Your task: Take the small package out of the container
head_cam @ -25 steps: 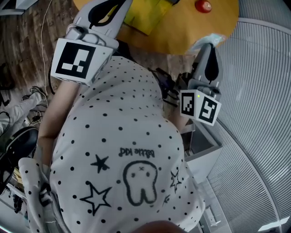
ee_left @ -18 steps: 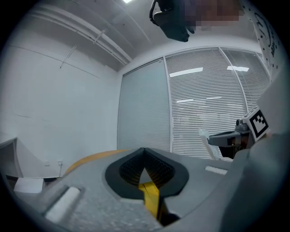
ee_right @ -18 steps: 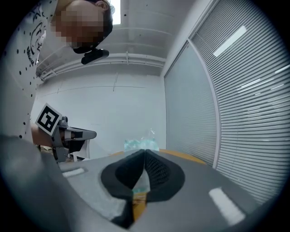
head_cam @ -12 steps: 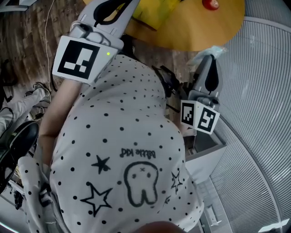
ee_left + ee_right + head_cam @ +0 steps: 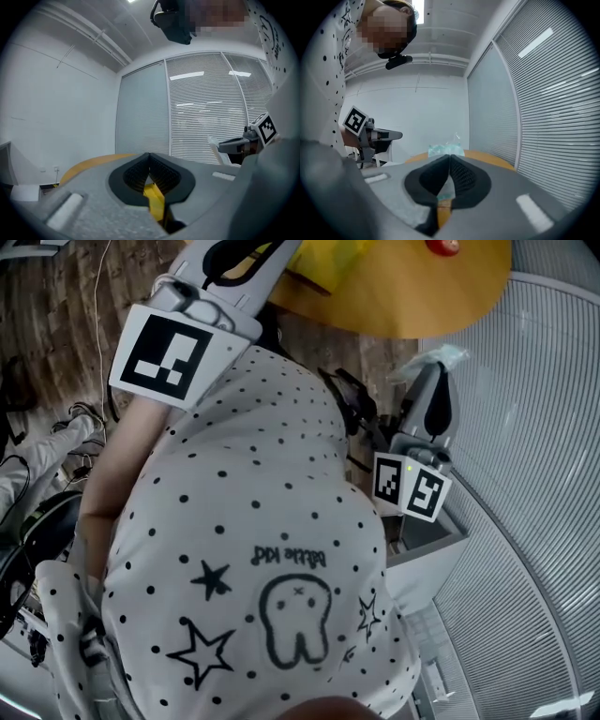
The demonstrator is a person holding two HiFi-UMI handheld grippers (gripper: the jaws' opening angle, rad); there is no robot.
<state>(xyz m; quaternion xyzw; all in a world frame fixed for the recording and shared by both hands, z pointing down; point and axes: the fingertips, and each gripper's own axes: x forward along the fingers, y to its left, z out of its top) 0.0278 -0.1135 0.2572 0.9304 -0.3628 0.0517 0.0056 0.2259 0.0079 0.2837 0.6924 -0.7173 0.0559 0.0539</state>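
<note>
- Clamped tight, the right gripper (image 5: 449,161) pinches the small crinkly pale-green plastic package (image 5: 445,151). The left gripper (image 5: 149,164) is closed too, seemingly nipping a fold of the soft bright-yellow container (image 5: 154,202).
- Within the last second the right gripper has drawn the package back off the round orange wooden table (image 5: 403,296) (it now hangs just past the rim, well apart from the container).
- Removal looks complete; only setting the package down remains.

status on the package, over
Right gripper shut on small package, clear of yellow bag. Left gripper shut on yellow bag. Nothing blocking.
</note>
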